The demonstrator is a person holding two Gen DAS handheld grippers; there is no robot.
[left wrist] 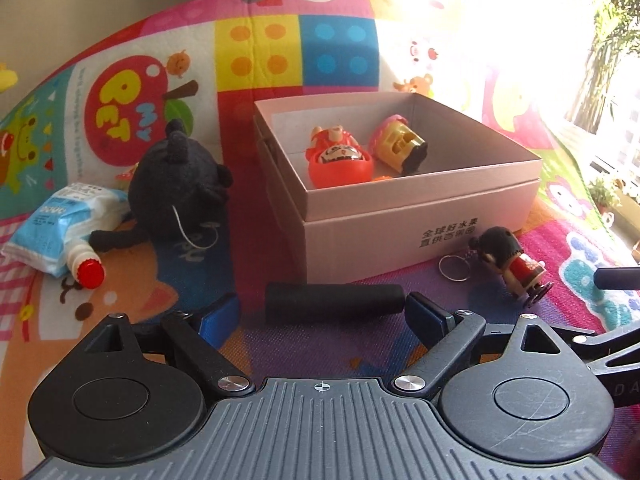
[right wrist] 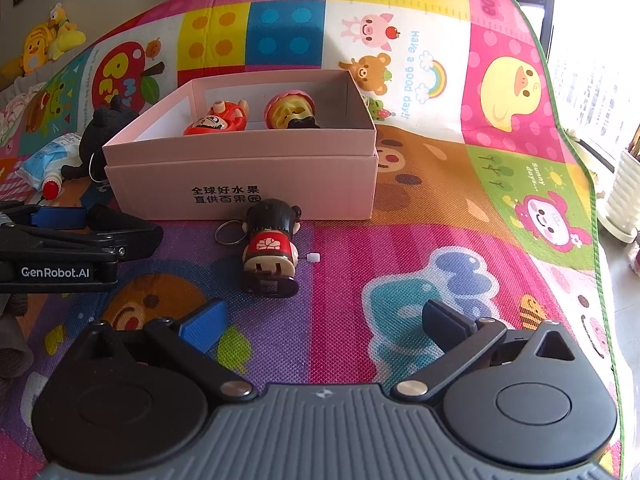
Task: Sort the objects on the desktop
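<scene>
A black foam cylinder (left wrist: 334, 300) lies crosswise on the play mat, just in front of the pink box (left wrist: 400, 216). My left gripper (left wrist: 324, 314) is open and low over the mat; the cylinder sits between its fingertips with a gap at the blue pad (left wrist: 220, 314). A keychain doll (right wrist: 272, 248) in a red dress lies on its back in front of the box, its ring (right wrist: 230, 232) beside it. My right gripper (right wrist: 326, 322) is open and empty, a short way before the doll. Inside the box lie a red daruma toy (left wrist: 340, 160) and a yellow-and-pink toy (left wrist: 396, 144).
Left of the box sit a black plush (left wrist: 176, 184), a blue-and-white wipes packet (left wrist: 68, 216) and a small red-capped bottle (left wrist: 90, 272). The colourful mat (right wrist: 500, 208) stretches to the right of the box. Its green edge (right wrist: 588, 184) borders a bright window and white pots.
</scene>
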